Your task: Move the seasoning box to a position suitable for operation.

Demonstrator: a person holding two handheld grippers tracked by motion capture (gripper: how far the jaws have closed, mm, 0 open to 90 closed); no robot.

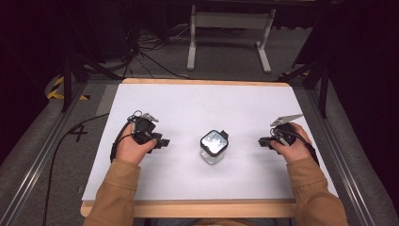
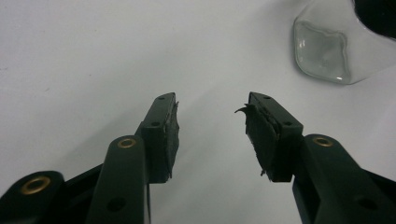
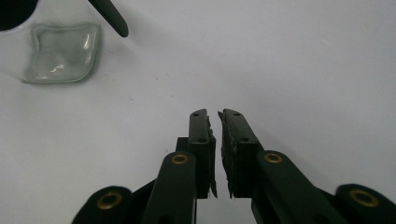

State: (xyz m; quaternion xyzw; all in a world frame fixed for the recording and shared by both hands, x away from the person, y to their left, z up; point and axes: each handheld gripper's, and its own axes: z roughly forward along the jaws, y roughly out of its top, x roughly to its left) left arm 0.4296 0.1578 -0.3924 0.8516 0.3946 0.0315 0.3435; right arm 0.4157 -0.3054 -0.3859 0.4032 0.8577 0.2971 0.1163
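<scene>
White covering is lying over the wooden-edged table (image 1: 197,101), which is standing on grey carpet with black cables trailing across it and a pale metal stand (image 1: 230,35) rising behind. At the middle of the sheet a square clear glass jar (image 1: 214,147) is sitting upright, its top catching the light, roughly midway between the two hands and touching neither. The person, in tan sleeves, is resting both hands on the table. The left hand (image 1: 133,147) is holding the left gripper (image 1: 163,142) near the jar, pointing toward it; in the left gripper view its jaws are standing wide apart over bare white surface (image 2: 93,56), with nothing between them, and the jar's glass base (image 2: 324,51) is showing at the upper right. The right hand (image 1: 294,143) is holding the right gripper (image 1: 261,141) on the jar's other side, also aimed at it; in the right gripper view its jaws are sitting almost together, leaving a thin slit and gripping nothing, while the jar's base (image 3: 63,52) is appearing at the upper left. Worn, ragged pads (image 2: 254,128) are lining the left jaws.
</scene>
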